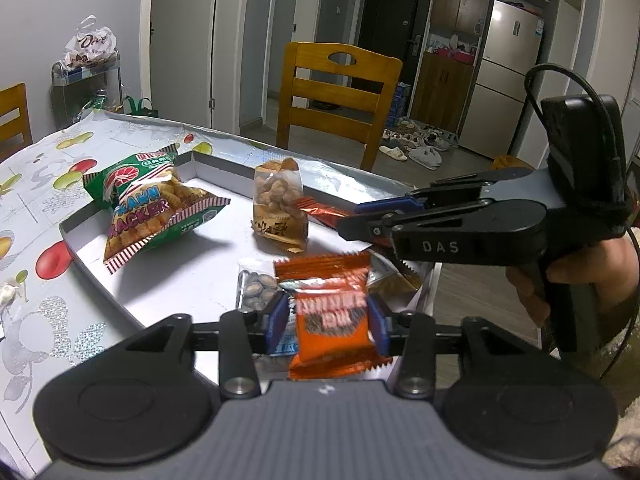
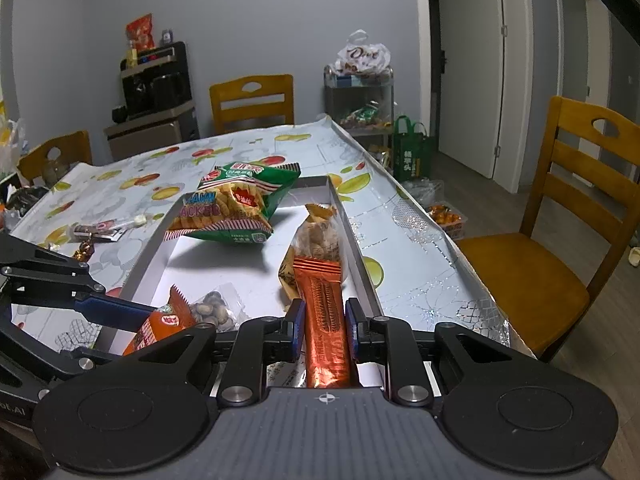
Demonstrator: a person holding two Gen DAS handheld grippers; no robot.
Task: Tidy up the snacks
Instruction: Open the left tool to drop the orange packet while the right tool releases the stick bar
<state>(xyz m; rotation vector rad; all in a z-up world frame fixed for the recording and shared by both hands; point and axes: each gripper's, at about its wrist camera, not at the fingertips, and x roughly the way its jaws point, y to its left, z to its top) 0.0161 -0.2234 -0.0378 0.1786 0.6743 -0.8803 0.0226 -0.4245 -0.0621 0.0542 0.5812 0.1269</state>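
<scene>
My left gripper is shut on a small orange snack packet, held over the near end of a shallow white tray. My right gripper is shut on a long orange bar wrapper over the tray's near right side. The right gripper also shows in the left wrist view. In the tray lie a green prawn cracker bag, a clear bag of brown snacks and a small clear pack of nuts.
The tray sits on a table with a fruit-print cloth. Loose wrappers lie left of the tray. Wooden chairs stand at the far side and to the right. A metal cart holds bags by the wall.
</scene>
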